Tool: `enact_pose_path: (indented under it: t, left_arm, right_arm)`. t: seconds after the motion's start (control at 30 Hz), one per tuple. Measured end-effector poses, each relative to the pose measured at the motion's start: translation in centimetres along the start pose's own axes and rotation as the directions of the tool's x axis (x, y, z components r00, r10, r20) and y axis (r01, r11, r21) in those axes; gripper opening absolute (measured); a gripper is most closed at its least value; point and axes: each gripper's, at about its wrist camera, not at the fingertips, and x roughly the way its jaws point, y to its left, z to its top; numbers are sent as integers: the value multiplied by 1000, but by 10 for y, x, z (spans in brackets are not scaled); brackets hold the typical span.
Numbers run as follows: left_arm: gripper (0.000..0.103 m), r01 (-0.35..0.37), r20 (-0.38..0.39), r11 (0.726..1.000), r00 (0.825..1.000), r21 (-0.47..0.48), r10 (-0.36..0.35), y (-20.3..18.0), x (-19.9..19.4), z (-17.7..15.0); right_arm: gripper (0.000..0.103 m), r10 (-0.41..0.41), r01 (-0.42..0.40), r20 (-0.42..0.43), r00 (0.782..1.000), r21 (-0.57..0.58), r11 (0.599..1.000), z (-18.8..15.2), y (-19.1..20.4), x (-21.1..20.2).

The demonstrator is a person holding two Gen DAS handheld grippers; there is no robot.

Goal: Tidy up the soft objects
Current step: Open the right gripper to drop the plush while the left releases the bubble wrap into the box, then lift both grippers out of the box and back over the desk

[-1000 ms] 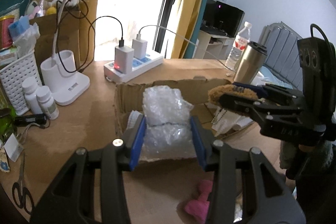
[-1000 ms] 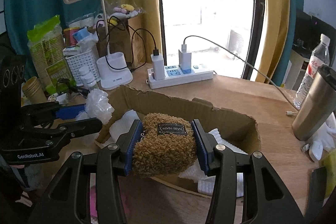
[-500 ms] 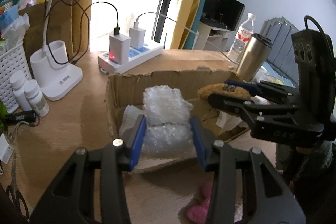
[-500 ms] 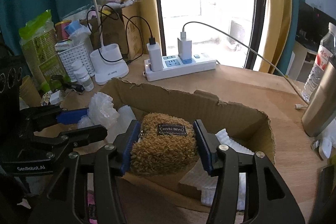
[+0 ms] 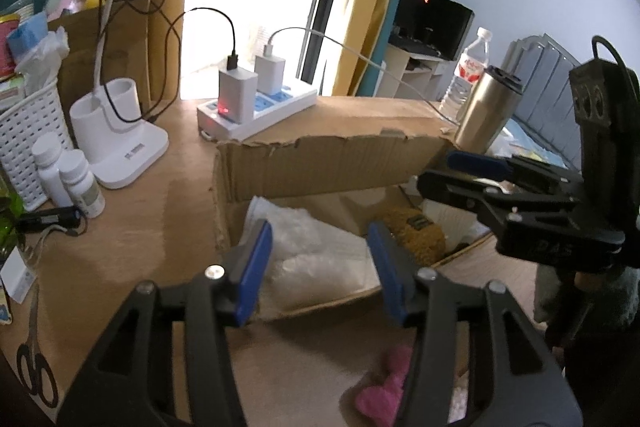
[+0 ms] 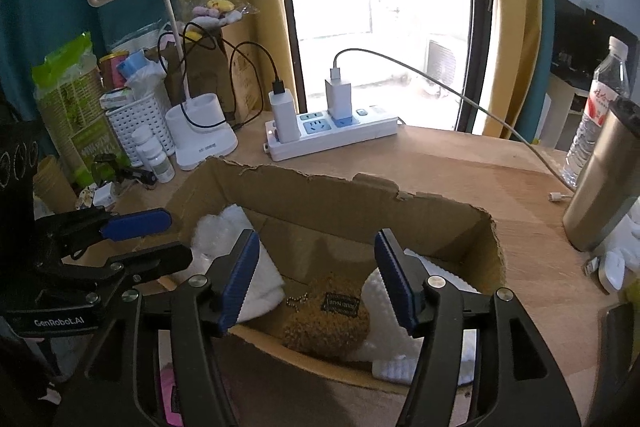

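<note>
Hovering: both grippers hang over the open cardboard box point(image 6: 440, 223), tilted down into it.
Left gripper point(image 5: 320, 259): jaws have just been opening; now parted, gripping nothing, with the bubble wrap point(image 5: 316, 255) below and between the blue pads, not pressed.
Right gripper point(image 6: 316, 279): jaws have just been opening; now wide and empty, the brown plush point(image 6: 324, 323) lying loose beneath them.
Bubble wrap: lies inside the box at its left end.
Brown plush: rests on the box floor near the front wall, dark label up, bead chain at its left.
White padding point(image 6: 392, 343): just right of the plush in the box, seemingly touching it.
Pink item point(image 5: 384, 391): on the table outside the box's front wall; blurred, kind unclear.
Behind box: power strip point(image 6: 332, 135), lamp base point(image 6: 200, 143), steel tumbler point(image 6: 604, 187) at right.
</note>
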Motion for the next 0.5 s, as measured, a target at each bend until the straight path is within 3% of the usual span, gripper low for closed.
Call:
enact_pose_path:
  t: [0.17,0.3,0.5]
  left_arm:
    - [54,-3,18,1000,1000,3,3,-3,-10,-3]
    - [62,-1,31,1000,1000,3,1,-7,-18,-6]
    - [63,-4,51,1000,999,7,4,-13,-31,-9]
  right_arm:
    - [63,-5,5,15,1000,-2,1000,-2,2,-10]
    - [63,-10,11,25,1000,-6,1000,-5,5,-19]
    - [63,-20,20,39,999,-5,1000,-11,6,-34]
